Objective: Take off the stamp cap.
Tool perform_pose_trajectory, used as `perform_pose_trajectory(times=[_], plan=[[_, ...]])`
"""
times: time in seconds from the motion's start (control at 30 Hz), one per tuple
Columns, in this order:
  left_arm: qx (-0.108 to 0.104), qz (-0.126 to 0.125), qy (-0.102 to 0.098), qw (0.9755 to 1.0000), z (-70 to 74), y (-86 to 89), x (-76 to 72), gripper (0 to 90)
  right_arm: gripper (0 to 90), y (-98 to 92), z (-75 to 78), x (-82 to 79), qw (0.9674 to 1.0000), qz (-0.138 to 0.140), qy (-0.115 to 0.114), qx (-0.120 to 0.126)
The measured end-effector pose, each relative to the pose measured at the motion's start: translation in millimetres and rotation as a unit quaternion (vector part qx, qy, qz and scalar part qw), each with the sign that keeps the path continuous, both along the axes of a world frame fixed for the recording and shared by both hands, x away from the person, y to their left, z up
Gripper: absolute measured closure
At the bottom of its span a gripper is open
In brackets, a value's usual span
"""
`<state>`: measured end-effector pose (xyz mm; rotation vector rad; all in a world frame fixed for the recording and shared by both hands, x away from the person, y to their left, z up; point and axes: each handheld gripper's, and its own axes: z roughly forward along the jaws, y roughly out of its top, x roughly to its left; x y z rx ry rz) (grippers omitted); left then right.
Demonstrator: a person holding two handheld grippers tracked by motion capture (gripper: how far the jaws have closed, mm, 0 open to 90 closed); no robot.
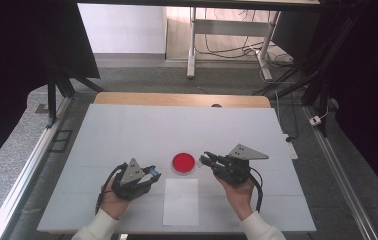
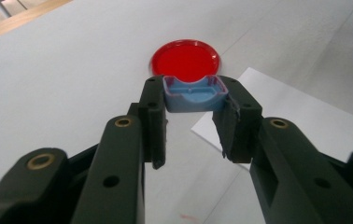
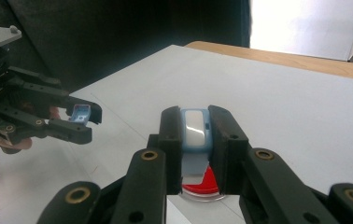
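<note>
A round red dish (image 1: 183,162) lies on the white table sheet between my two grippers. My left gripper (image 1: 153,175) sits just left of it, shut on a small blue open-topped cap (image 2: 192,99) held level above the sheet, with the dish (image 2: 185,58) right beyond the jaws. My right gripper (image 1: 205,160) reaches in from the dish's right, shut on a small blue piece with a white face (image 3: 194,127); the dish (image 3: 201,185) lies under its jaws. In the right gripper view the left gripper (image 3: 82,119) with its blue cap (image 3: 80,113) shows at the left.
A white paper sheet (image 1: 181,201) lies near the front edge, just below the dish, between my hands. The white sheet (image 1: 127,130) covers most of the wooden table (image 1: 177,99). Dark frames and cables stand beyond the table's sides.
</note>
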<state>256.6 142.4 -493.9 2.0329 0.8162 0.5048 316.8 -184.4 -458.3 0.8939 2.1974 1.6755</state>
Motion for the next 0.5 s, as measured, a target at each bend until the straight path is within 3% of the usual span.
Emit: perform_pose_trajectory(times=[0.5], plan=[[-0.023, 0.035, 0.009, 0.9991, -7.8, 44.0, -22.7, 65.0, 75.2, -2.8, 1.1, 6.3, 0.9999, 0.014, -0.007, -0.008]])
